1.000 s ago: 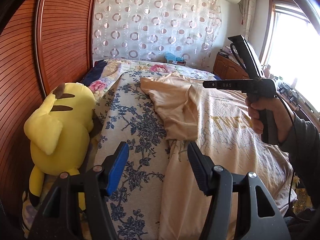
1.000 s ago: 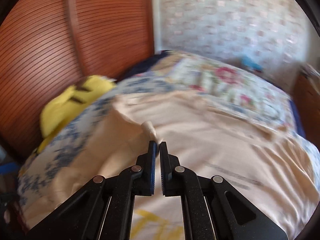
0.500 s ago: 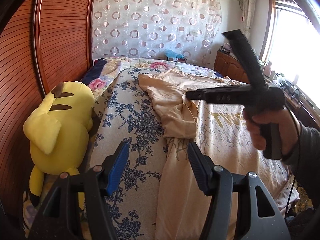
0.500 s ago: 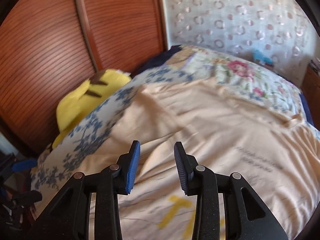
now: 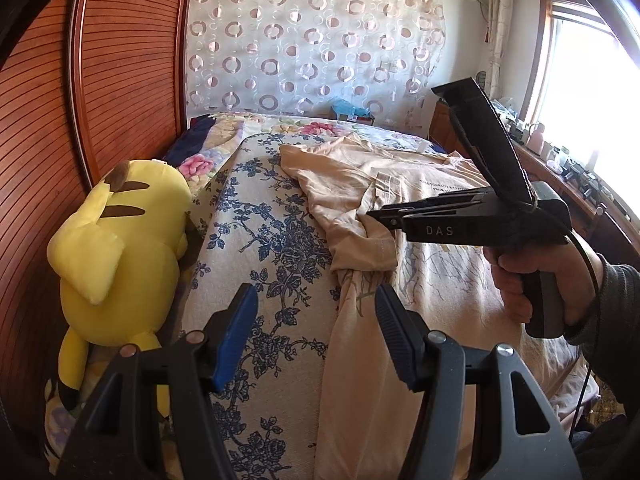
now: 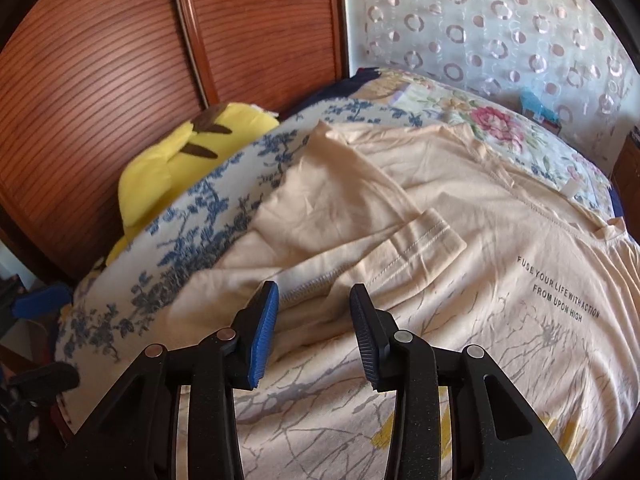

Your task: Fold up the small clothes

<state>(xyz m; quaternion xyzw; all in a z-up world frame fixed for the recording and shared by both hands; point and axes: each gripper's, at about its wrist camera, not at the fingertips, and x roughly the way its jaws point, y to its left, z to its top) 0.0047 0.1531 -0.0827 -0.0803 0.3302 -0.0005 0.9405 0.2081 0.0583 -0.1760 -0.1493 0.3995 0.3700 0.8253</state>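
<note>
A: Where is the garment found?

B: A peach T-shirt [image 6: 460, 240] is spread across the bed [image 5: 280, 264], over a blue floral bedspread [image 5: 276, 248]. Grey printed lettering and a cracked grey pattern are seen on its front, and one sleeve [image 6: 420, 240] is folded inward onto the body. The near side edge of the shirt is bunched and hangs over the edge of the bed.

A: How is the left claw [image 5: 316, 332] held?

B: Its fingers are kept well apart above the bedspread and the shirt's bunched edge. Nothing is gripped by it and no cloth is pressed by its pads.

A: And the right claw [image 6: 314, 332]?

B: Its jaws are seen apart but are closing. A raised fold of the shirt lies between and just ahead of the blue pads [image 6: 262, 336], yet no clamping on the cloth is shown. In the left wrist view the right claw [image 5: 380, 218] is seen from the side, its tips set at the gathered fabric near the sleeve, with the handle held by a hand [image 5: 532, 280] in a dark sleeve.

A: What else is noted?

B: A yellow plush toy [image 5: 120, 256] is lodged between the bed and a slatted wooden panel [image 5: 120, 80]. A curtain with ring patterns [image 5: 312, 40] is hung behind the bed.
</note>
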